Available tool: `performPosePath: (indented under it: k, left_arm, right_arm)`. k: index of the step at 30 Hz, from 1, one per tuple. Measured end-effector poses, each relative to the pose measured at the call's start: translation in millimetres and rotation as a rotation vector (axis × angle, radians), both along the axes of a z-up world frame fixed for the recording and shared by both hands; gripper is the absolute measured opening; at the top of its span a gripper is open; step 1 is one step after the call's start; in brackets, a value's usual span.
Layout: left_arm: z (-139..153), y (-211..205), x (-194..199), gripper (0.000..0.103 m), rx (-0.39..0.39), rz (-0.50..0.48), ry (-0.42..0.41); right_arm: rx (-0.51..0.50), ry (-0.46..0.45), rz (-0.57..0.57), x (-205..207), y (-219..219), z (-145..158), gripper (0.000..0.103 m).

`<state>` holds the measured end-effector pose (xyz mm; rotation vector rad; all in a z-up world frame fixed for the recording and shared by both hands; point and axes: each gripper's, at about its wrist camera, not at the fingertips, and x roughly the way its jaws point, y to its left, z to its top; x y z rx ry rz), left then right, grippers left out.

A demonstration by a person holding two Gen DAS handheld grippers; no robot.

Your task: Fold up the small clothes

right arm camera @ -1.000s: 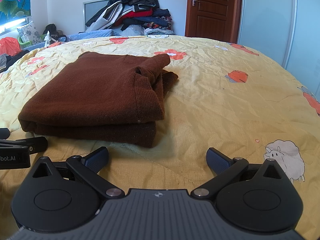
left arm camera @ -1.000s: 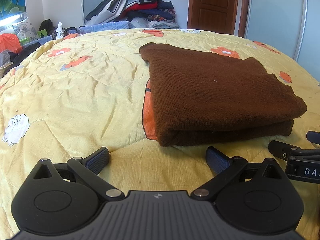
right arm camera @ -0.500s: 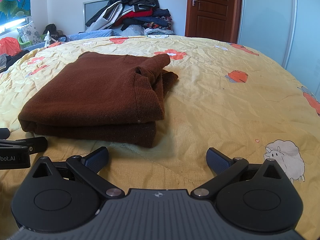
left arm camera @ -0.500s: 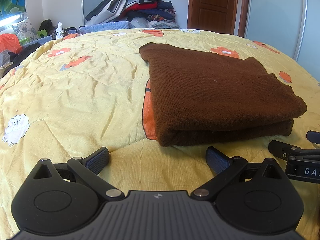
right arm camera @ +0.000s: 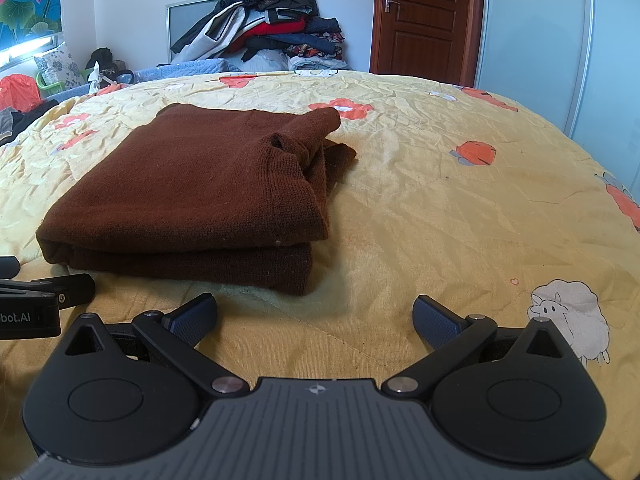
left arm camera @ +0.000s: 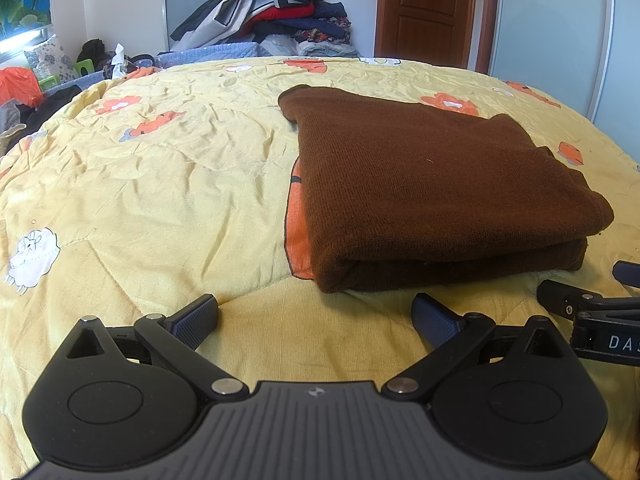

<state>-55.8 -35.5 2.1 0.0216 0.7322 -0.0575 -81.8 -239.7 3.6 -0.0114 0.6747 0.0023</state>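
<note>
A brown knitted garment lies folded in a flat rectangle on the yellow quilt. It also shows in the right wrist view, with a bunched collar or sleeve at its far right corner. My left gripper is open and empty, just in front of the garment's near edge. My right gripper is open and empty, in front of the garment's near right corner. Each gripper shows at the edge of the other's view.
A heap of clothes is piled beyond the bed's far edge. A brown door and a pale sliding wardrobe stand at the back right. Clutter lies at the left beside the bed.
</note>
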Motion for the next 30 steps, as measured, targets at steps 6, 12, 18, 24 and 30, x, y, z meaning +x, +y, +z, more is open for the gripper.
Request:
performPosePath:
  k: [6, 12, 18, 24, 30]
  left_arm:
    - [0.0, -0.1, 0.1, 0.103, 0.000, 0.000, 0.000]
    - [0.0, -0.2, 0.1, 0.103, 0.000, 0.000, 0.000]
    - [0.0, -0.2, 0.1, 0.103, 0.000, 0.000, 0.000]
    - [0.0, -0.3, 0.1, 0.103, 0.000, 0.000, 0.000]
    - [1.0, 4.2, -4.8, 0.103, -0.026, -0.004, -0.019]
  right_arm:
    - [0.000, 0.000, 0.000, 0.0, 0.0, 0.0, 0.103]
    - [0.000, 0.000, 0.000, -0.1, 0.0, 0.0, 0.103]
    - [0.000, 0.000, 0.000, -0.2, 0.1, -0.1, 0.103]
    - [-0.001, 0.000, 0.000, -0.1, 0.3, 0.1, 0.103]
    - [-0.001, 0.000, 0.000, -0.1, 0.6, 0.1, 0.103]
